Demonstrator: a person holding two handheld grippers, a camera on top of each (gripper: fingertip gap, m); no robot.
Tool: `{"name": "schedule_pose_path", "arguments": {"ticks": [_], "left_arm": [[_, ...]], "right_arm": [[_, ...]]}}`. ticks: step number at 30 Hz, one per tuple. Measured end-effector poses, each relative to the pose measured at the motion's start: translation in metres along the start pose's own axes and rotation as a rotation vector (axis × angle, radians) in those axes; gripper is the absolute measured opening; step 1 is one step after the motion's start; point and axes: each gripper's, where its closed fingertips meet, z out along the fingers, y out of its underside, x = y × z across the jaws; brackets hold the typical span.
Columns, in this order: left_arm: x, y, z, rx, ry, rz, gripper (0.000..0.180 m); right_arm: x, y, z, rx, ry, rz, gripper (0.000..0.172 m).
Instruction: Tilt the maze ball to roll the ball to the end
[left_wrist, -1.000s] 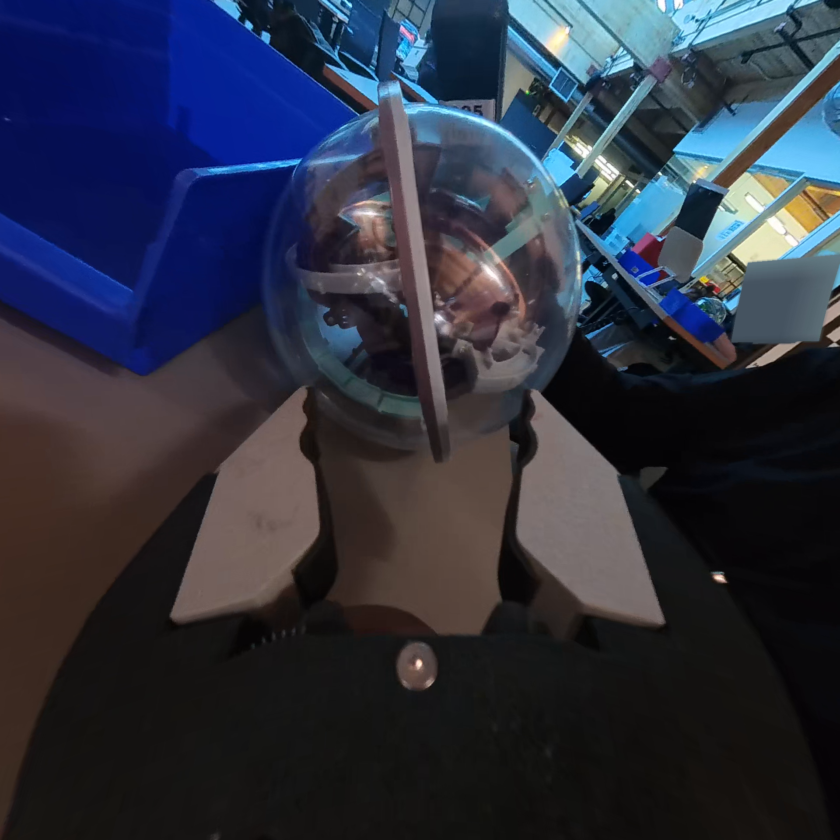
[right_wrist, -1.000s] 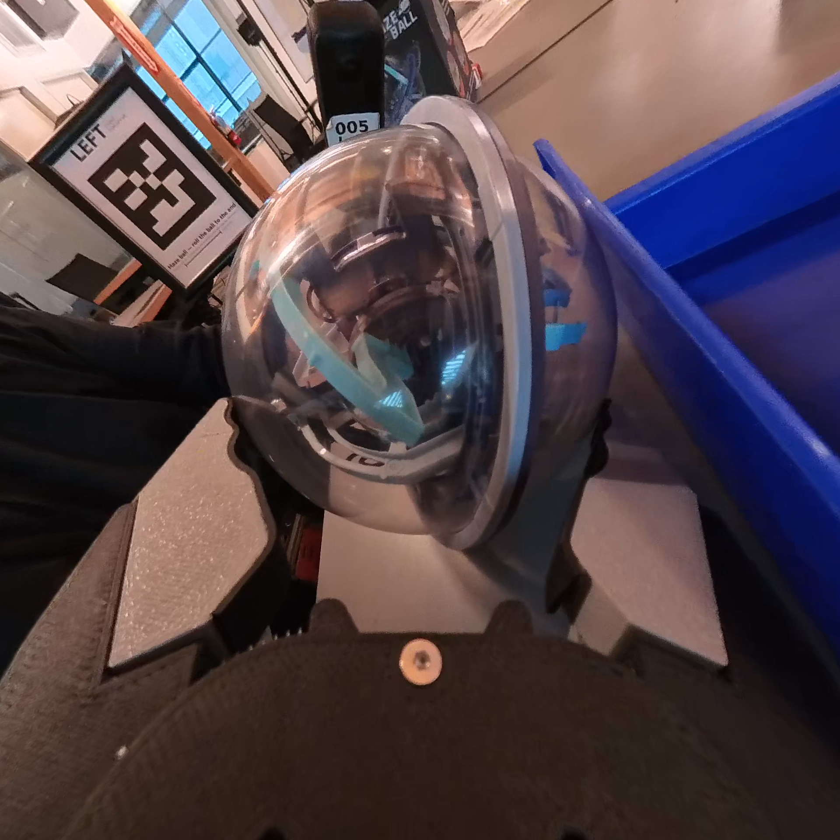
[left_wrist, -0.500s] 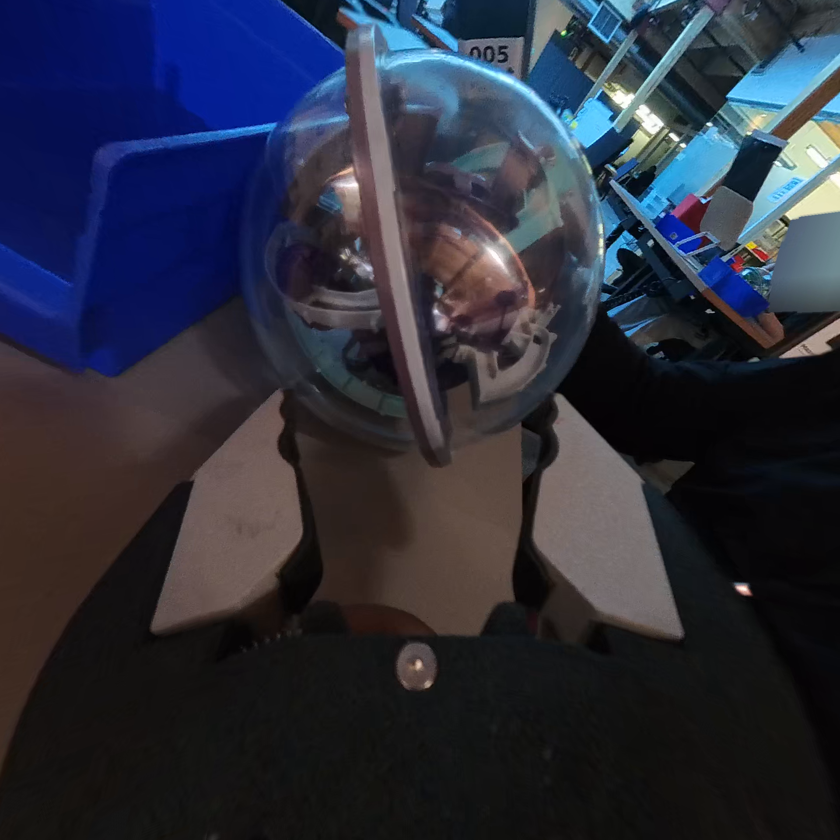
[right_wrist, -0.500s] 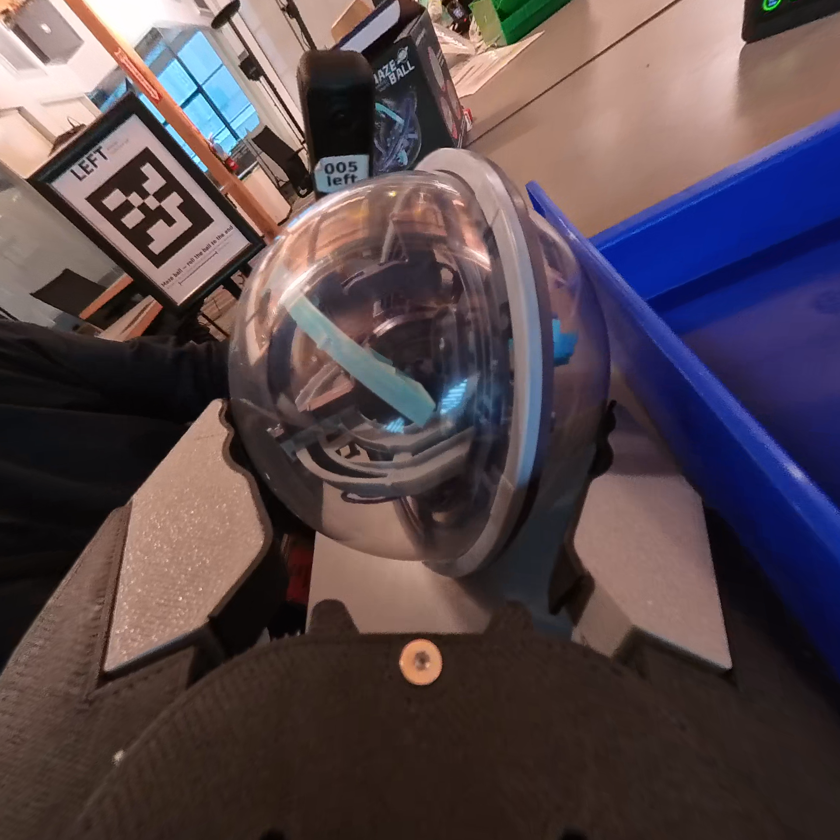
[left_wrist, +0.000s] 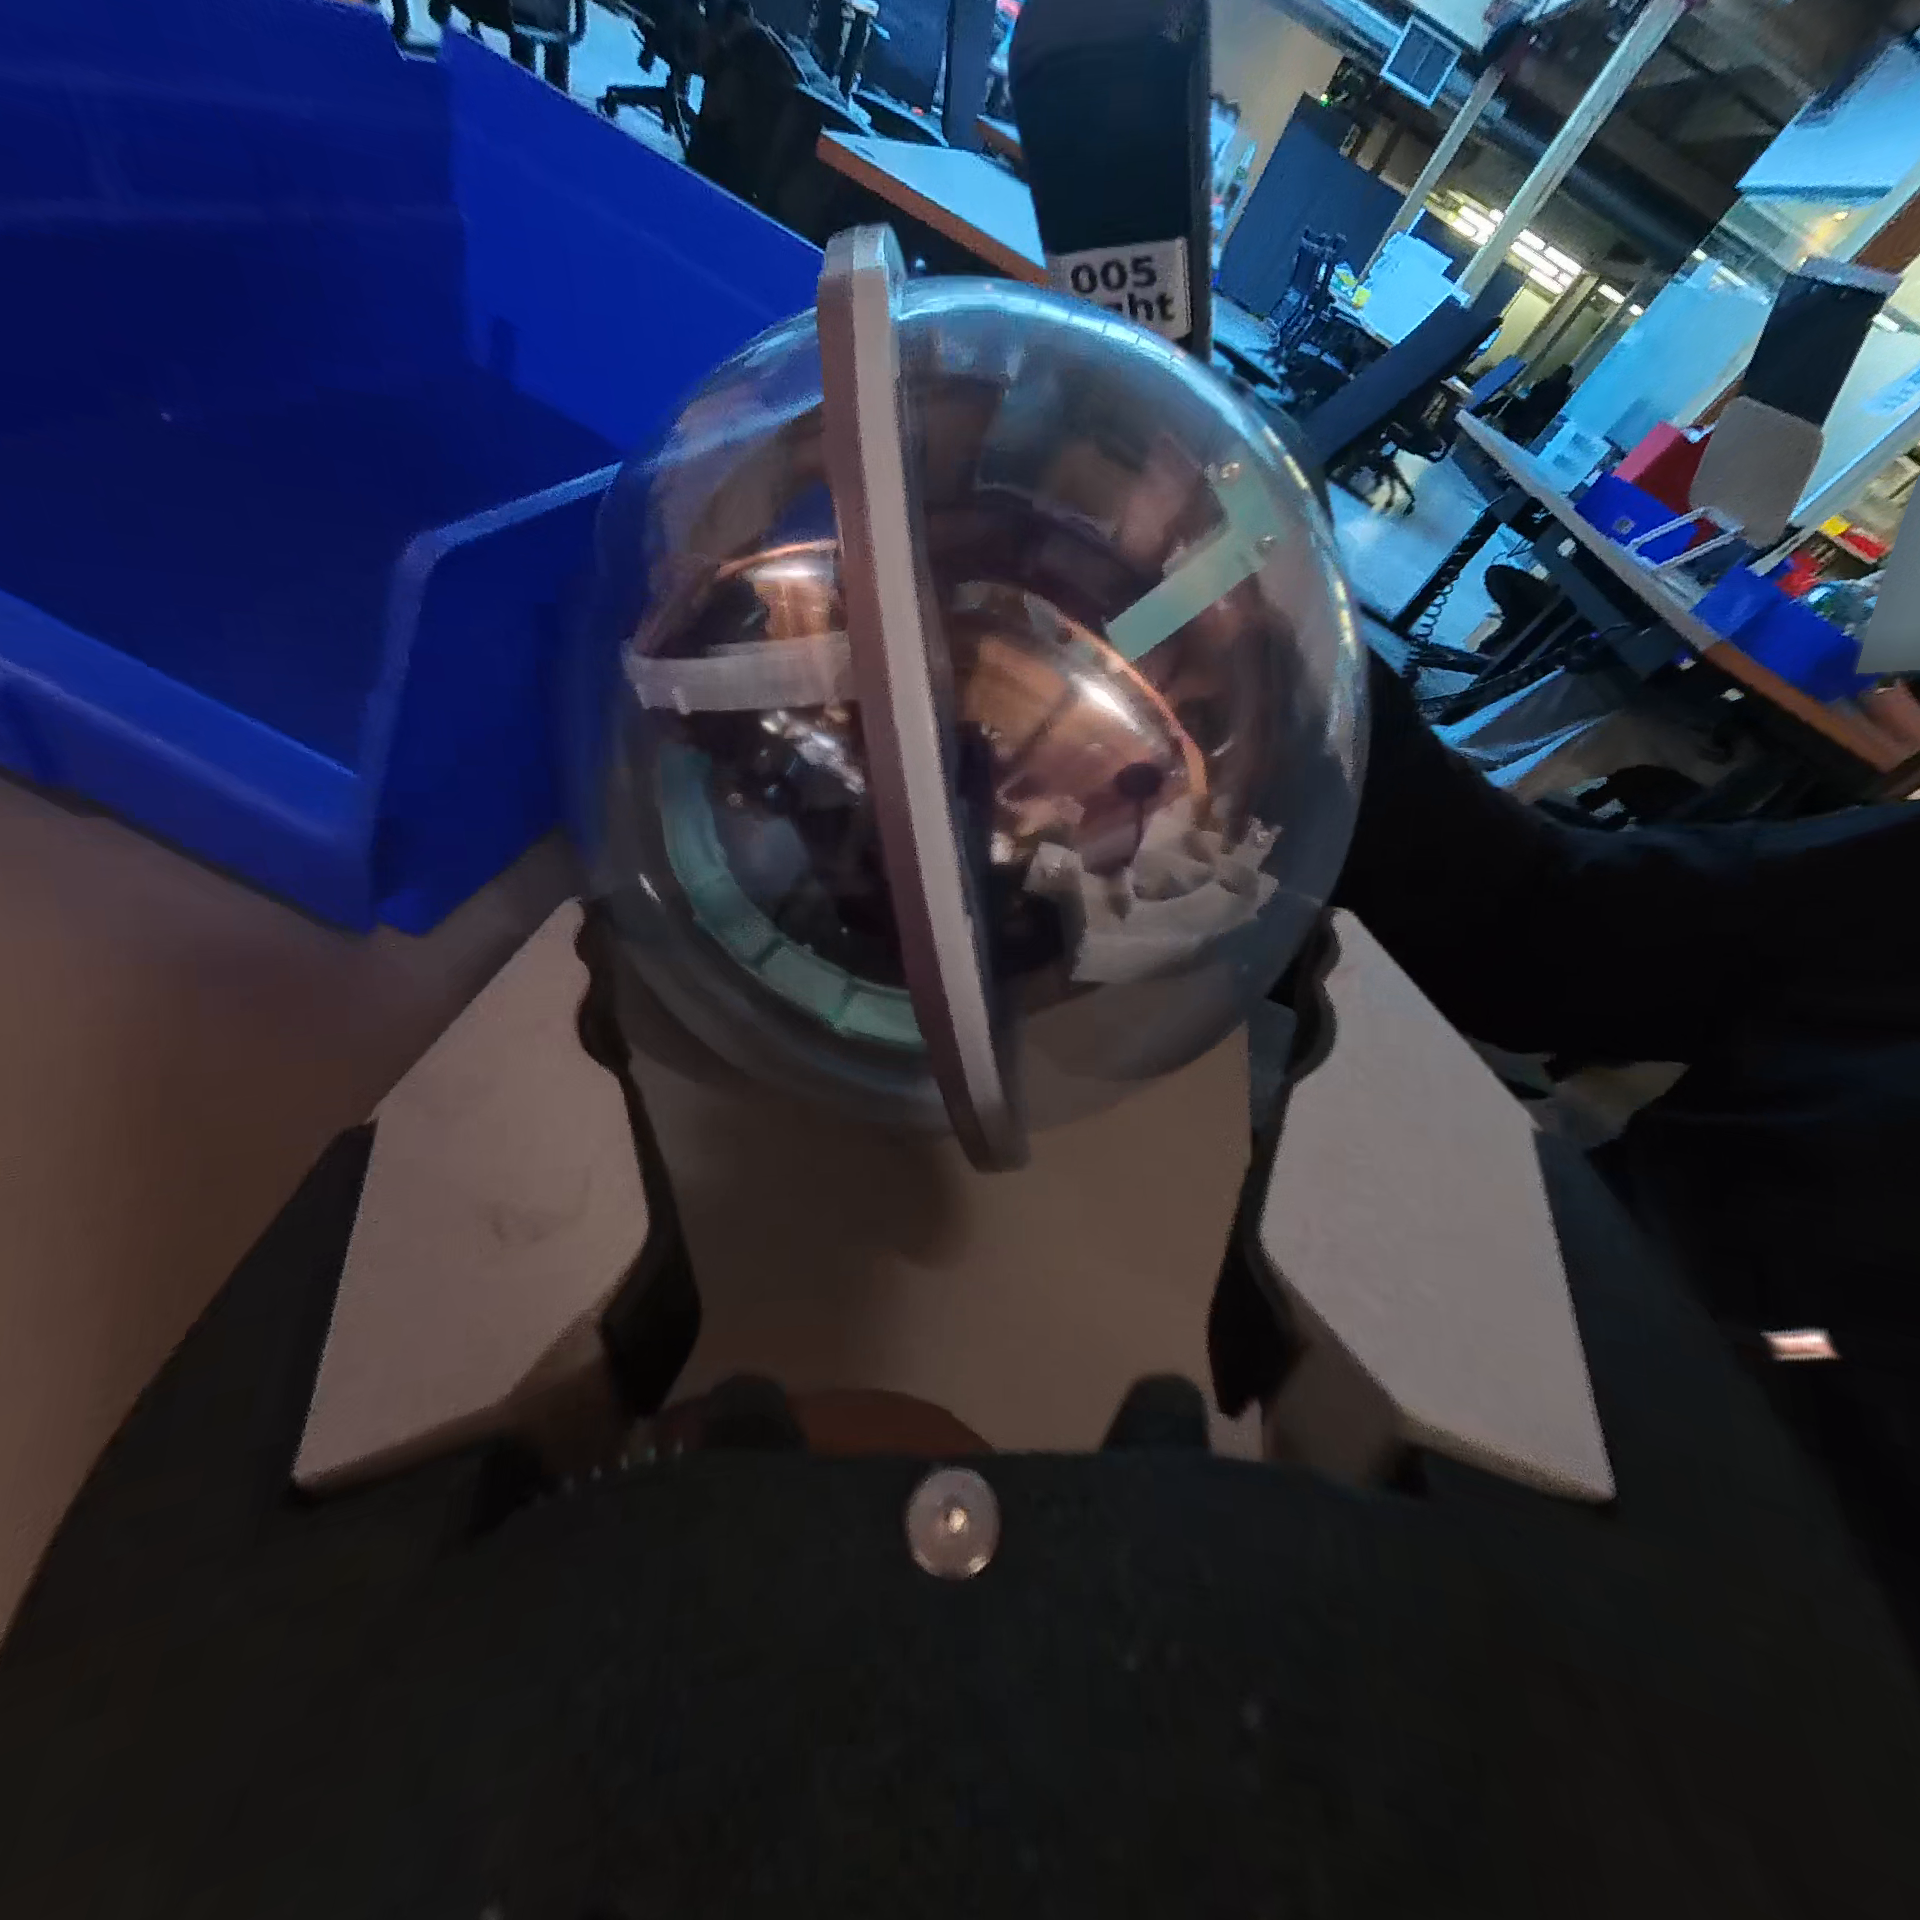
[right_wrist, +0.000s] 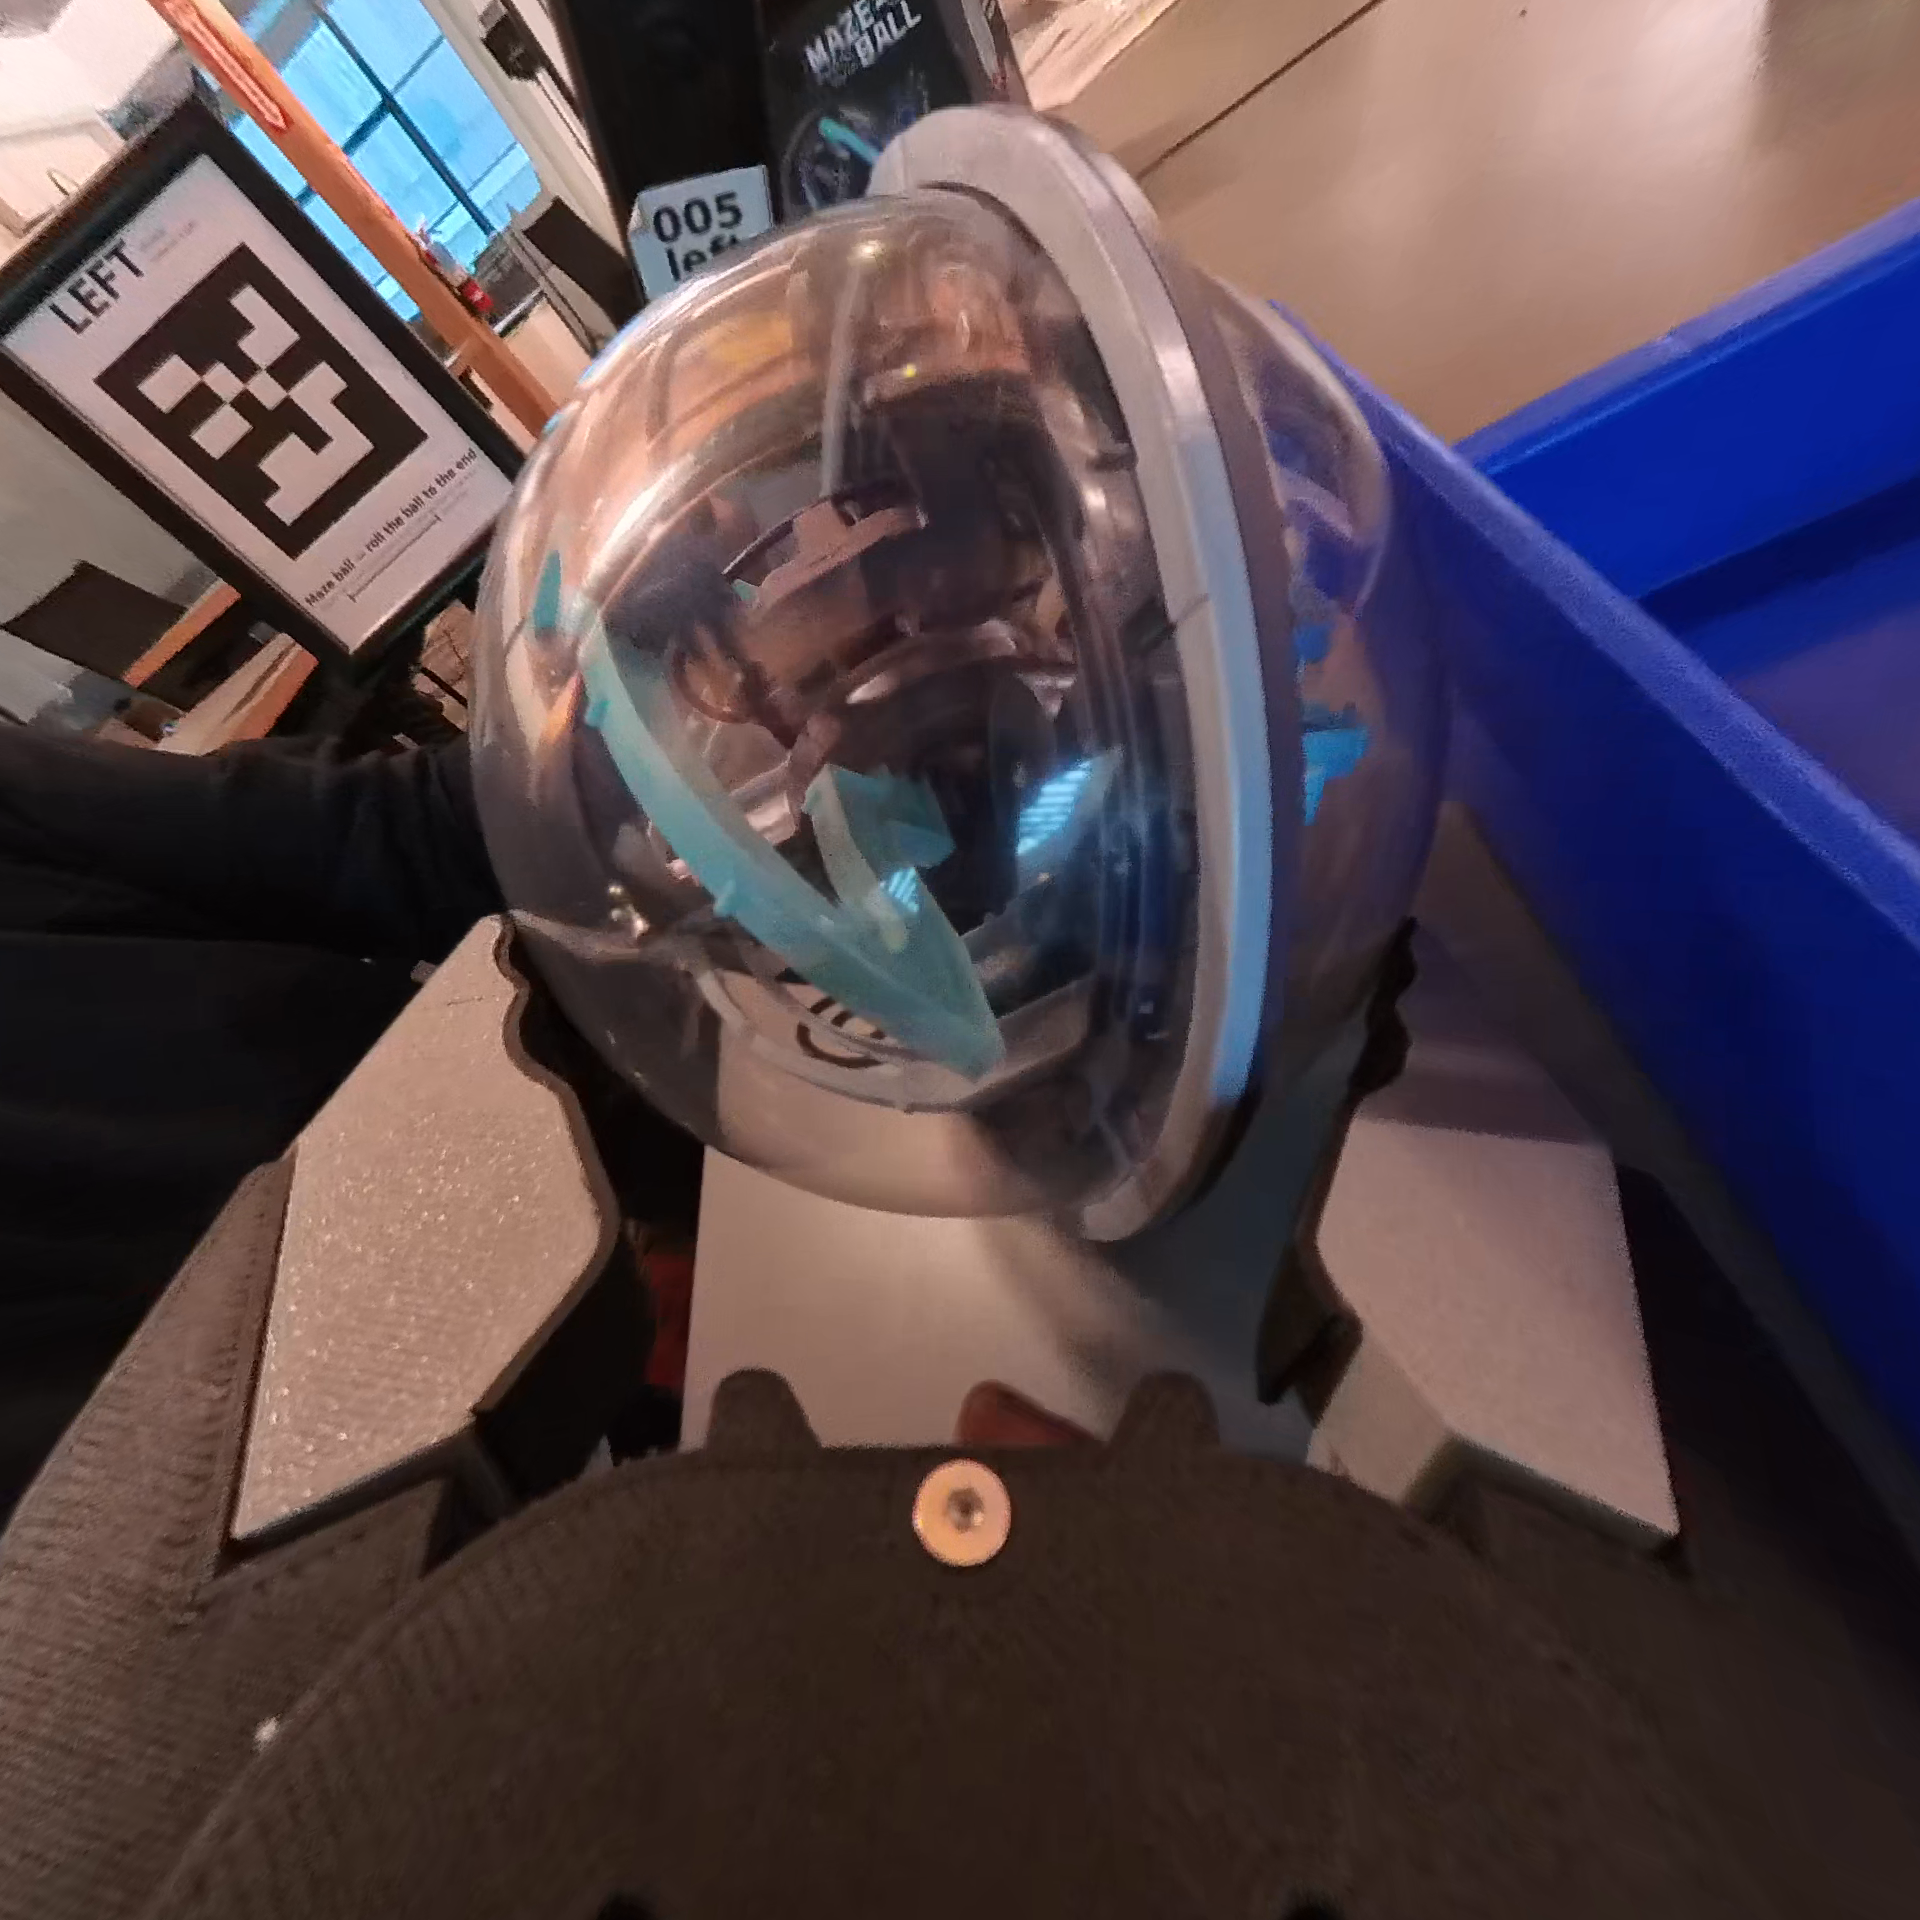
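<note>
Left wrist view shows blue bin (left_wrist: 260, 582) at the desk's (left_wrist: 135, 1039) far left, office behind. Right wrist view alone shows framed marker sign (right_wrist: 239, 416), black box (right_wrist: 862, 94). Maze ball (left_wrist: 977, 707) sits clamped between left gripper (left_wrist: 951, 997) and right gripper (right_wrist: 956, 997), both grasping it, beside the bin; grey seam ring (left_wrist: 894, 675) near vertical.
</note>
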Motion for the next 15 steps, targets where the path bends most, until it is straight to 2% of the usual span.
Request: {"name": "schedule_pose_path", "arguments": {"ticks": [5,10,15], "left_arm": [[-0.004,0.003,-0.007,-0.039,-0.027,0.080,0.127],[-0.002,0.007,-0.005,-0.109,-0.088,0.201,0.130],[0.021,-0.042,-0.022,0.009,-0.088,0.298,0.132]], "right_arm": [[0.001,-0.007,0.009,0.029,0.033,-0.072,0.153],[-0.007,-0.032,0.011,0.078,0.132,-0.216,0.158],[-0.037,-0.073,-0.001,0.219,0.113,-0.283,0.158]]}}
